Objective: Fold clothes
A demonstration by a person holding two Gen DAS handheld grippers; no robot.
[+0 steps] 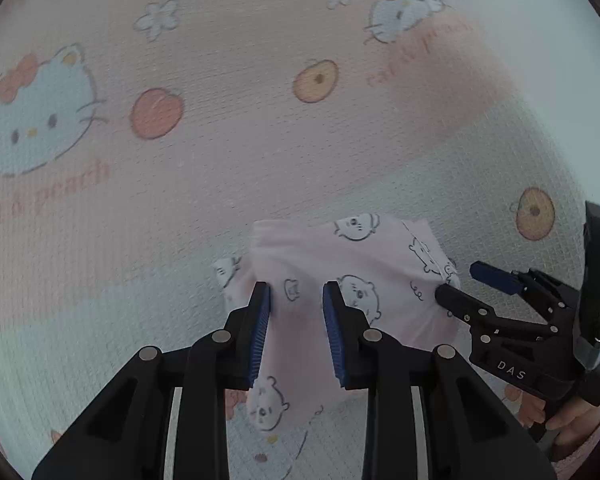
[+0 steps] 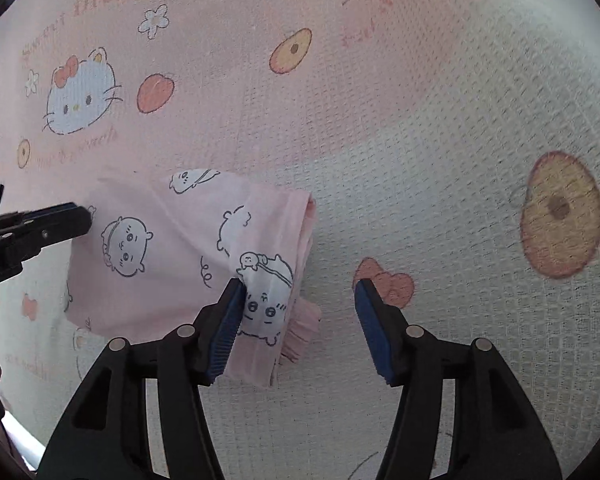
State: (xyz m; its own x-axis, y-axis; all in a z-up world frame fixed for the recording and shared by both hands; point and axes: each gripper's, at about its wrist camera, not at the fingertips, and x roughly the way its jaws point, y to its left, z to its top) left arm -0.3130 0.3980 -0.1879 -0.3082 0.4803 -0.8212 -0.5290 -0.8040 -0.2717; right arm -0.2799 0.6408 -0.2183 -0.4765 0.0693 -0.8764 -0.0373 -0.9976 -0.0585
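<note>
Fingers of the left gripper (image 1: 296, 304) stood parted over a small pink garment (image 1: 352, 280), blue pads facing each other with a gap of cloth showing between them; the pads did not press on it. In the left wrist view the cloth ran under and between both fingers, one corner hanging down toward the camera with a printed cartoon face on it.

Right gripper (image 2: 300, 304) fingers were spread wider. Its left-hand pad lay at the edge of the garment (image 2: 172, 264), against the corner with the printed face, while the other pad hung well apart over bare surface, so nothing was clamped there.

That garment (pale pink, printed with small outlined cartoon animals) lay folded into a rough compact rectangle, its layered edges visible on the side nearest the right gripper, along with a ribbed cuff or hem at the lower corner.

It rested on a quilted mat (image 1: 220, 120) in pink and white, printed with cat faces, flowers, peaches and doughnut-like rings. Whether the mat covered a bed or a counter could not be told.

A hand (image 1: 572, 412) held the right gripper's handle at the lower right of the left wrist view.
</note>
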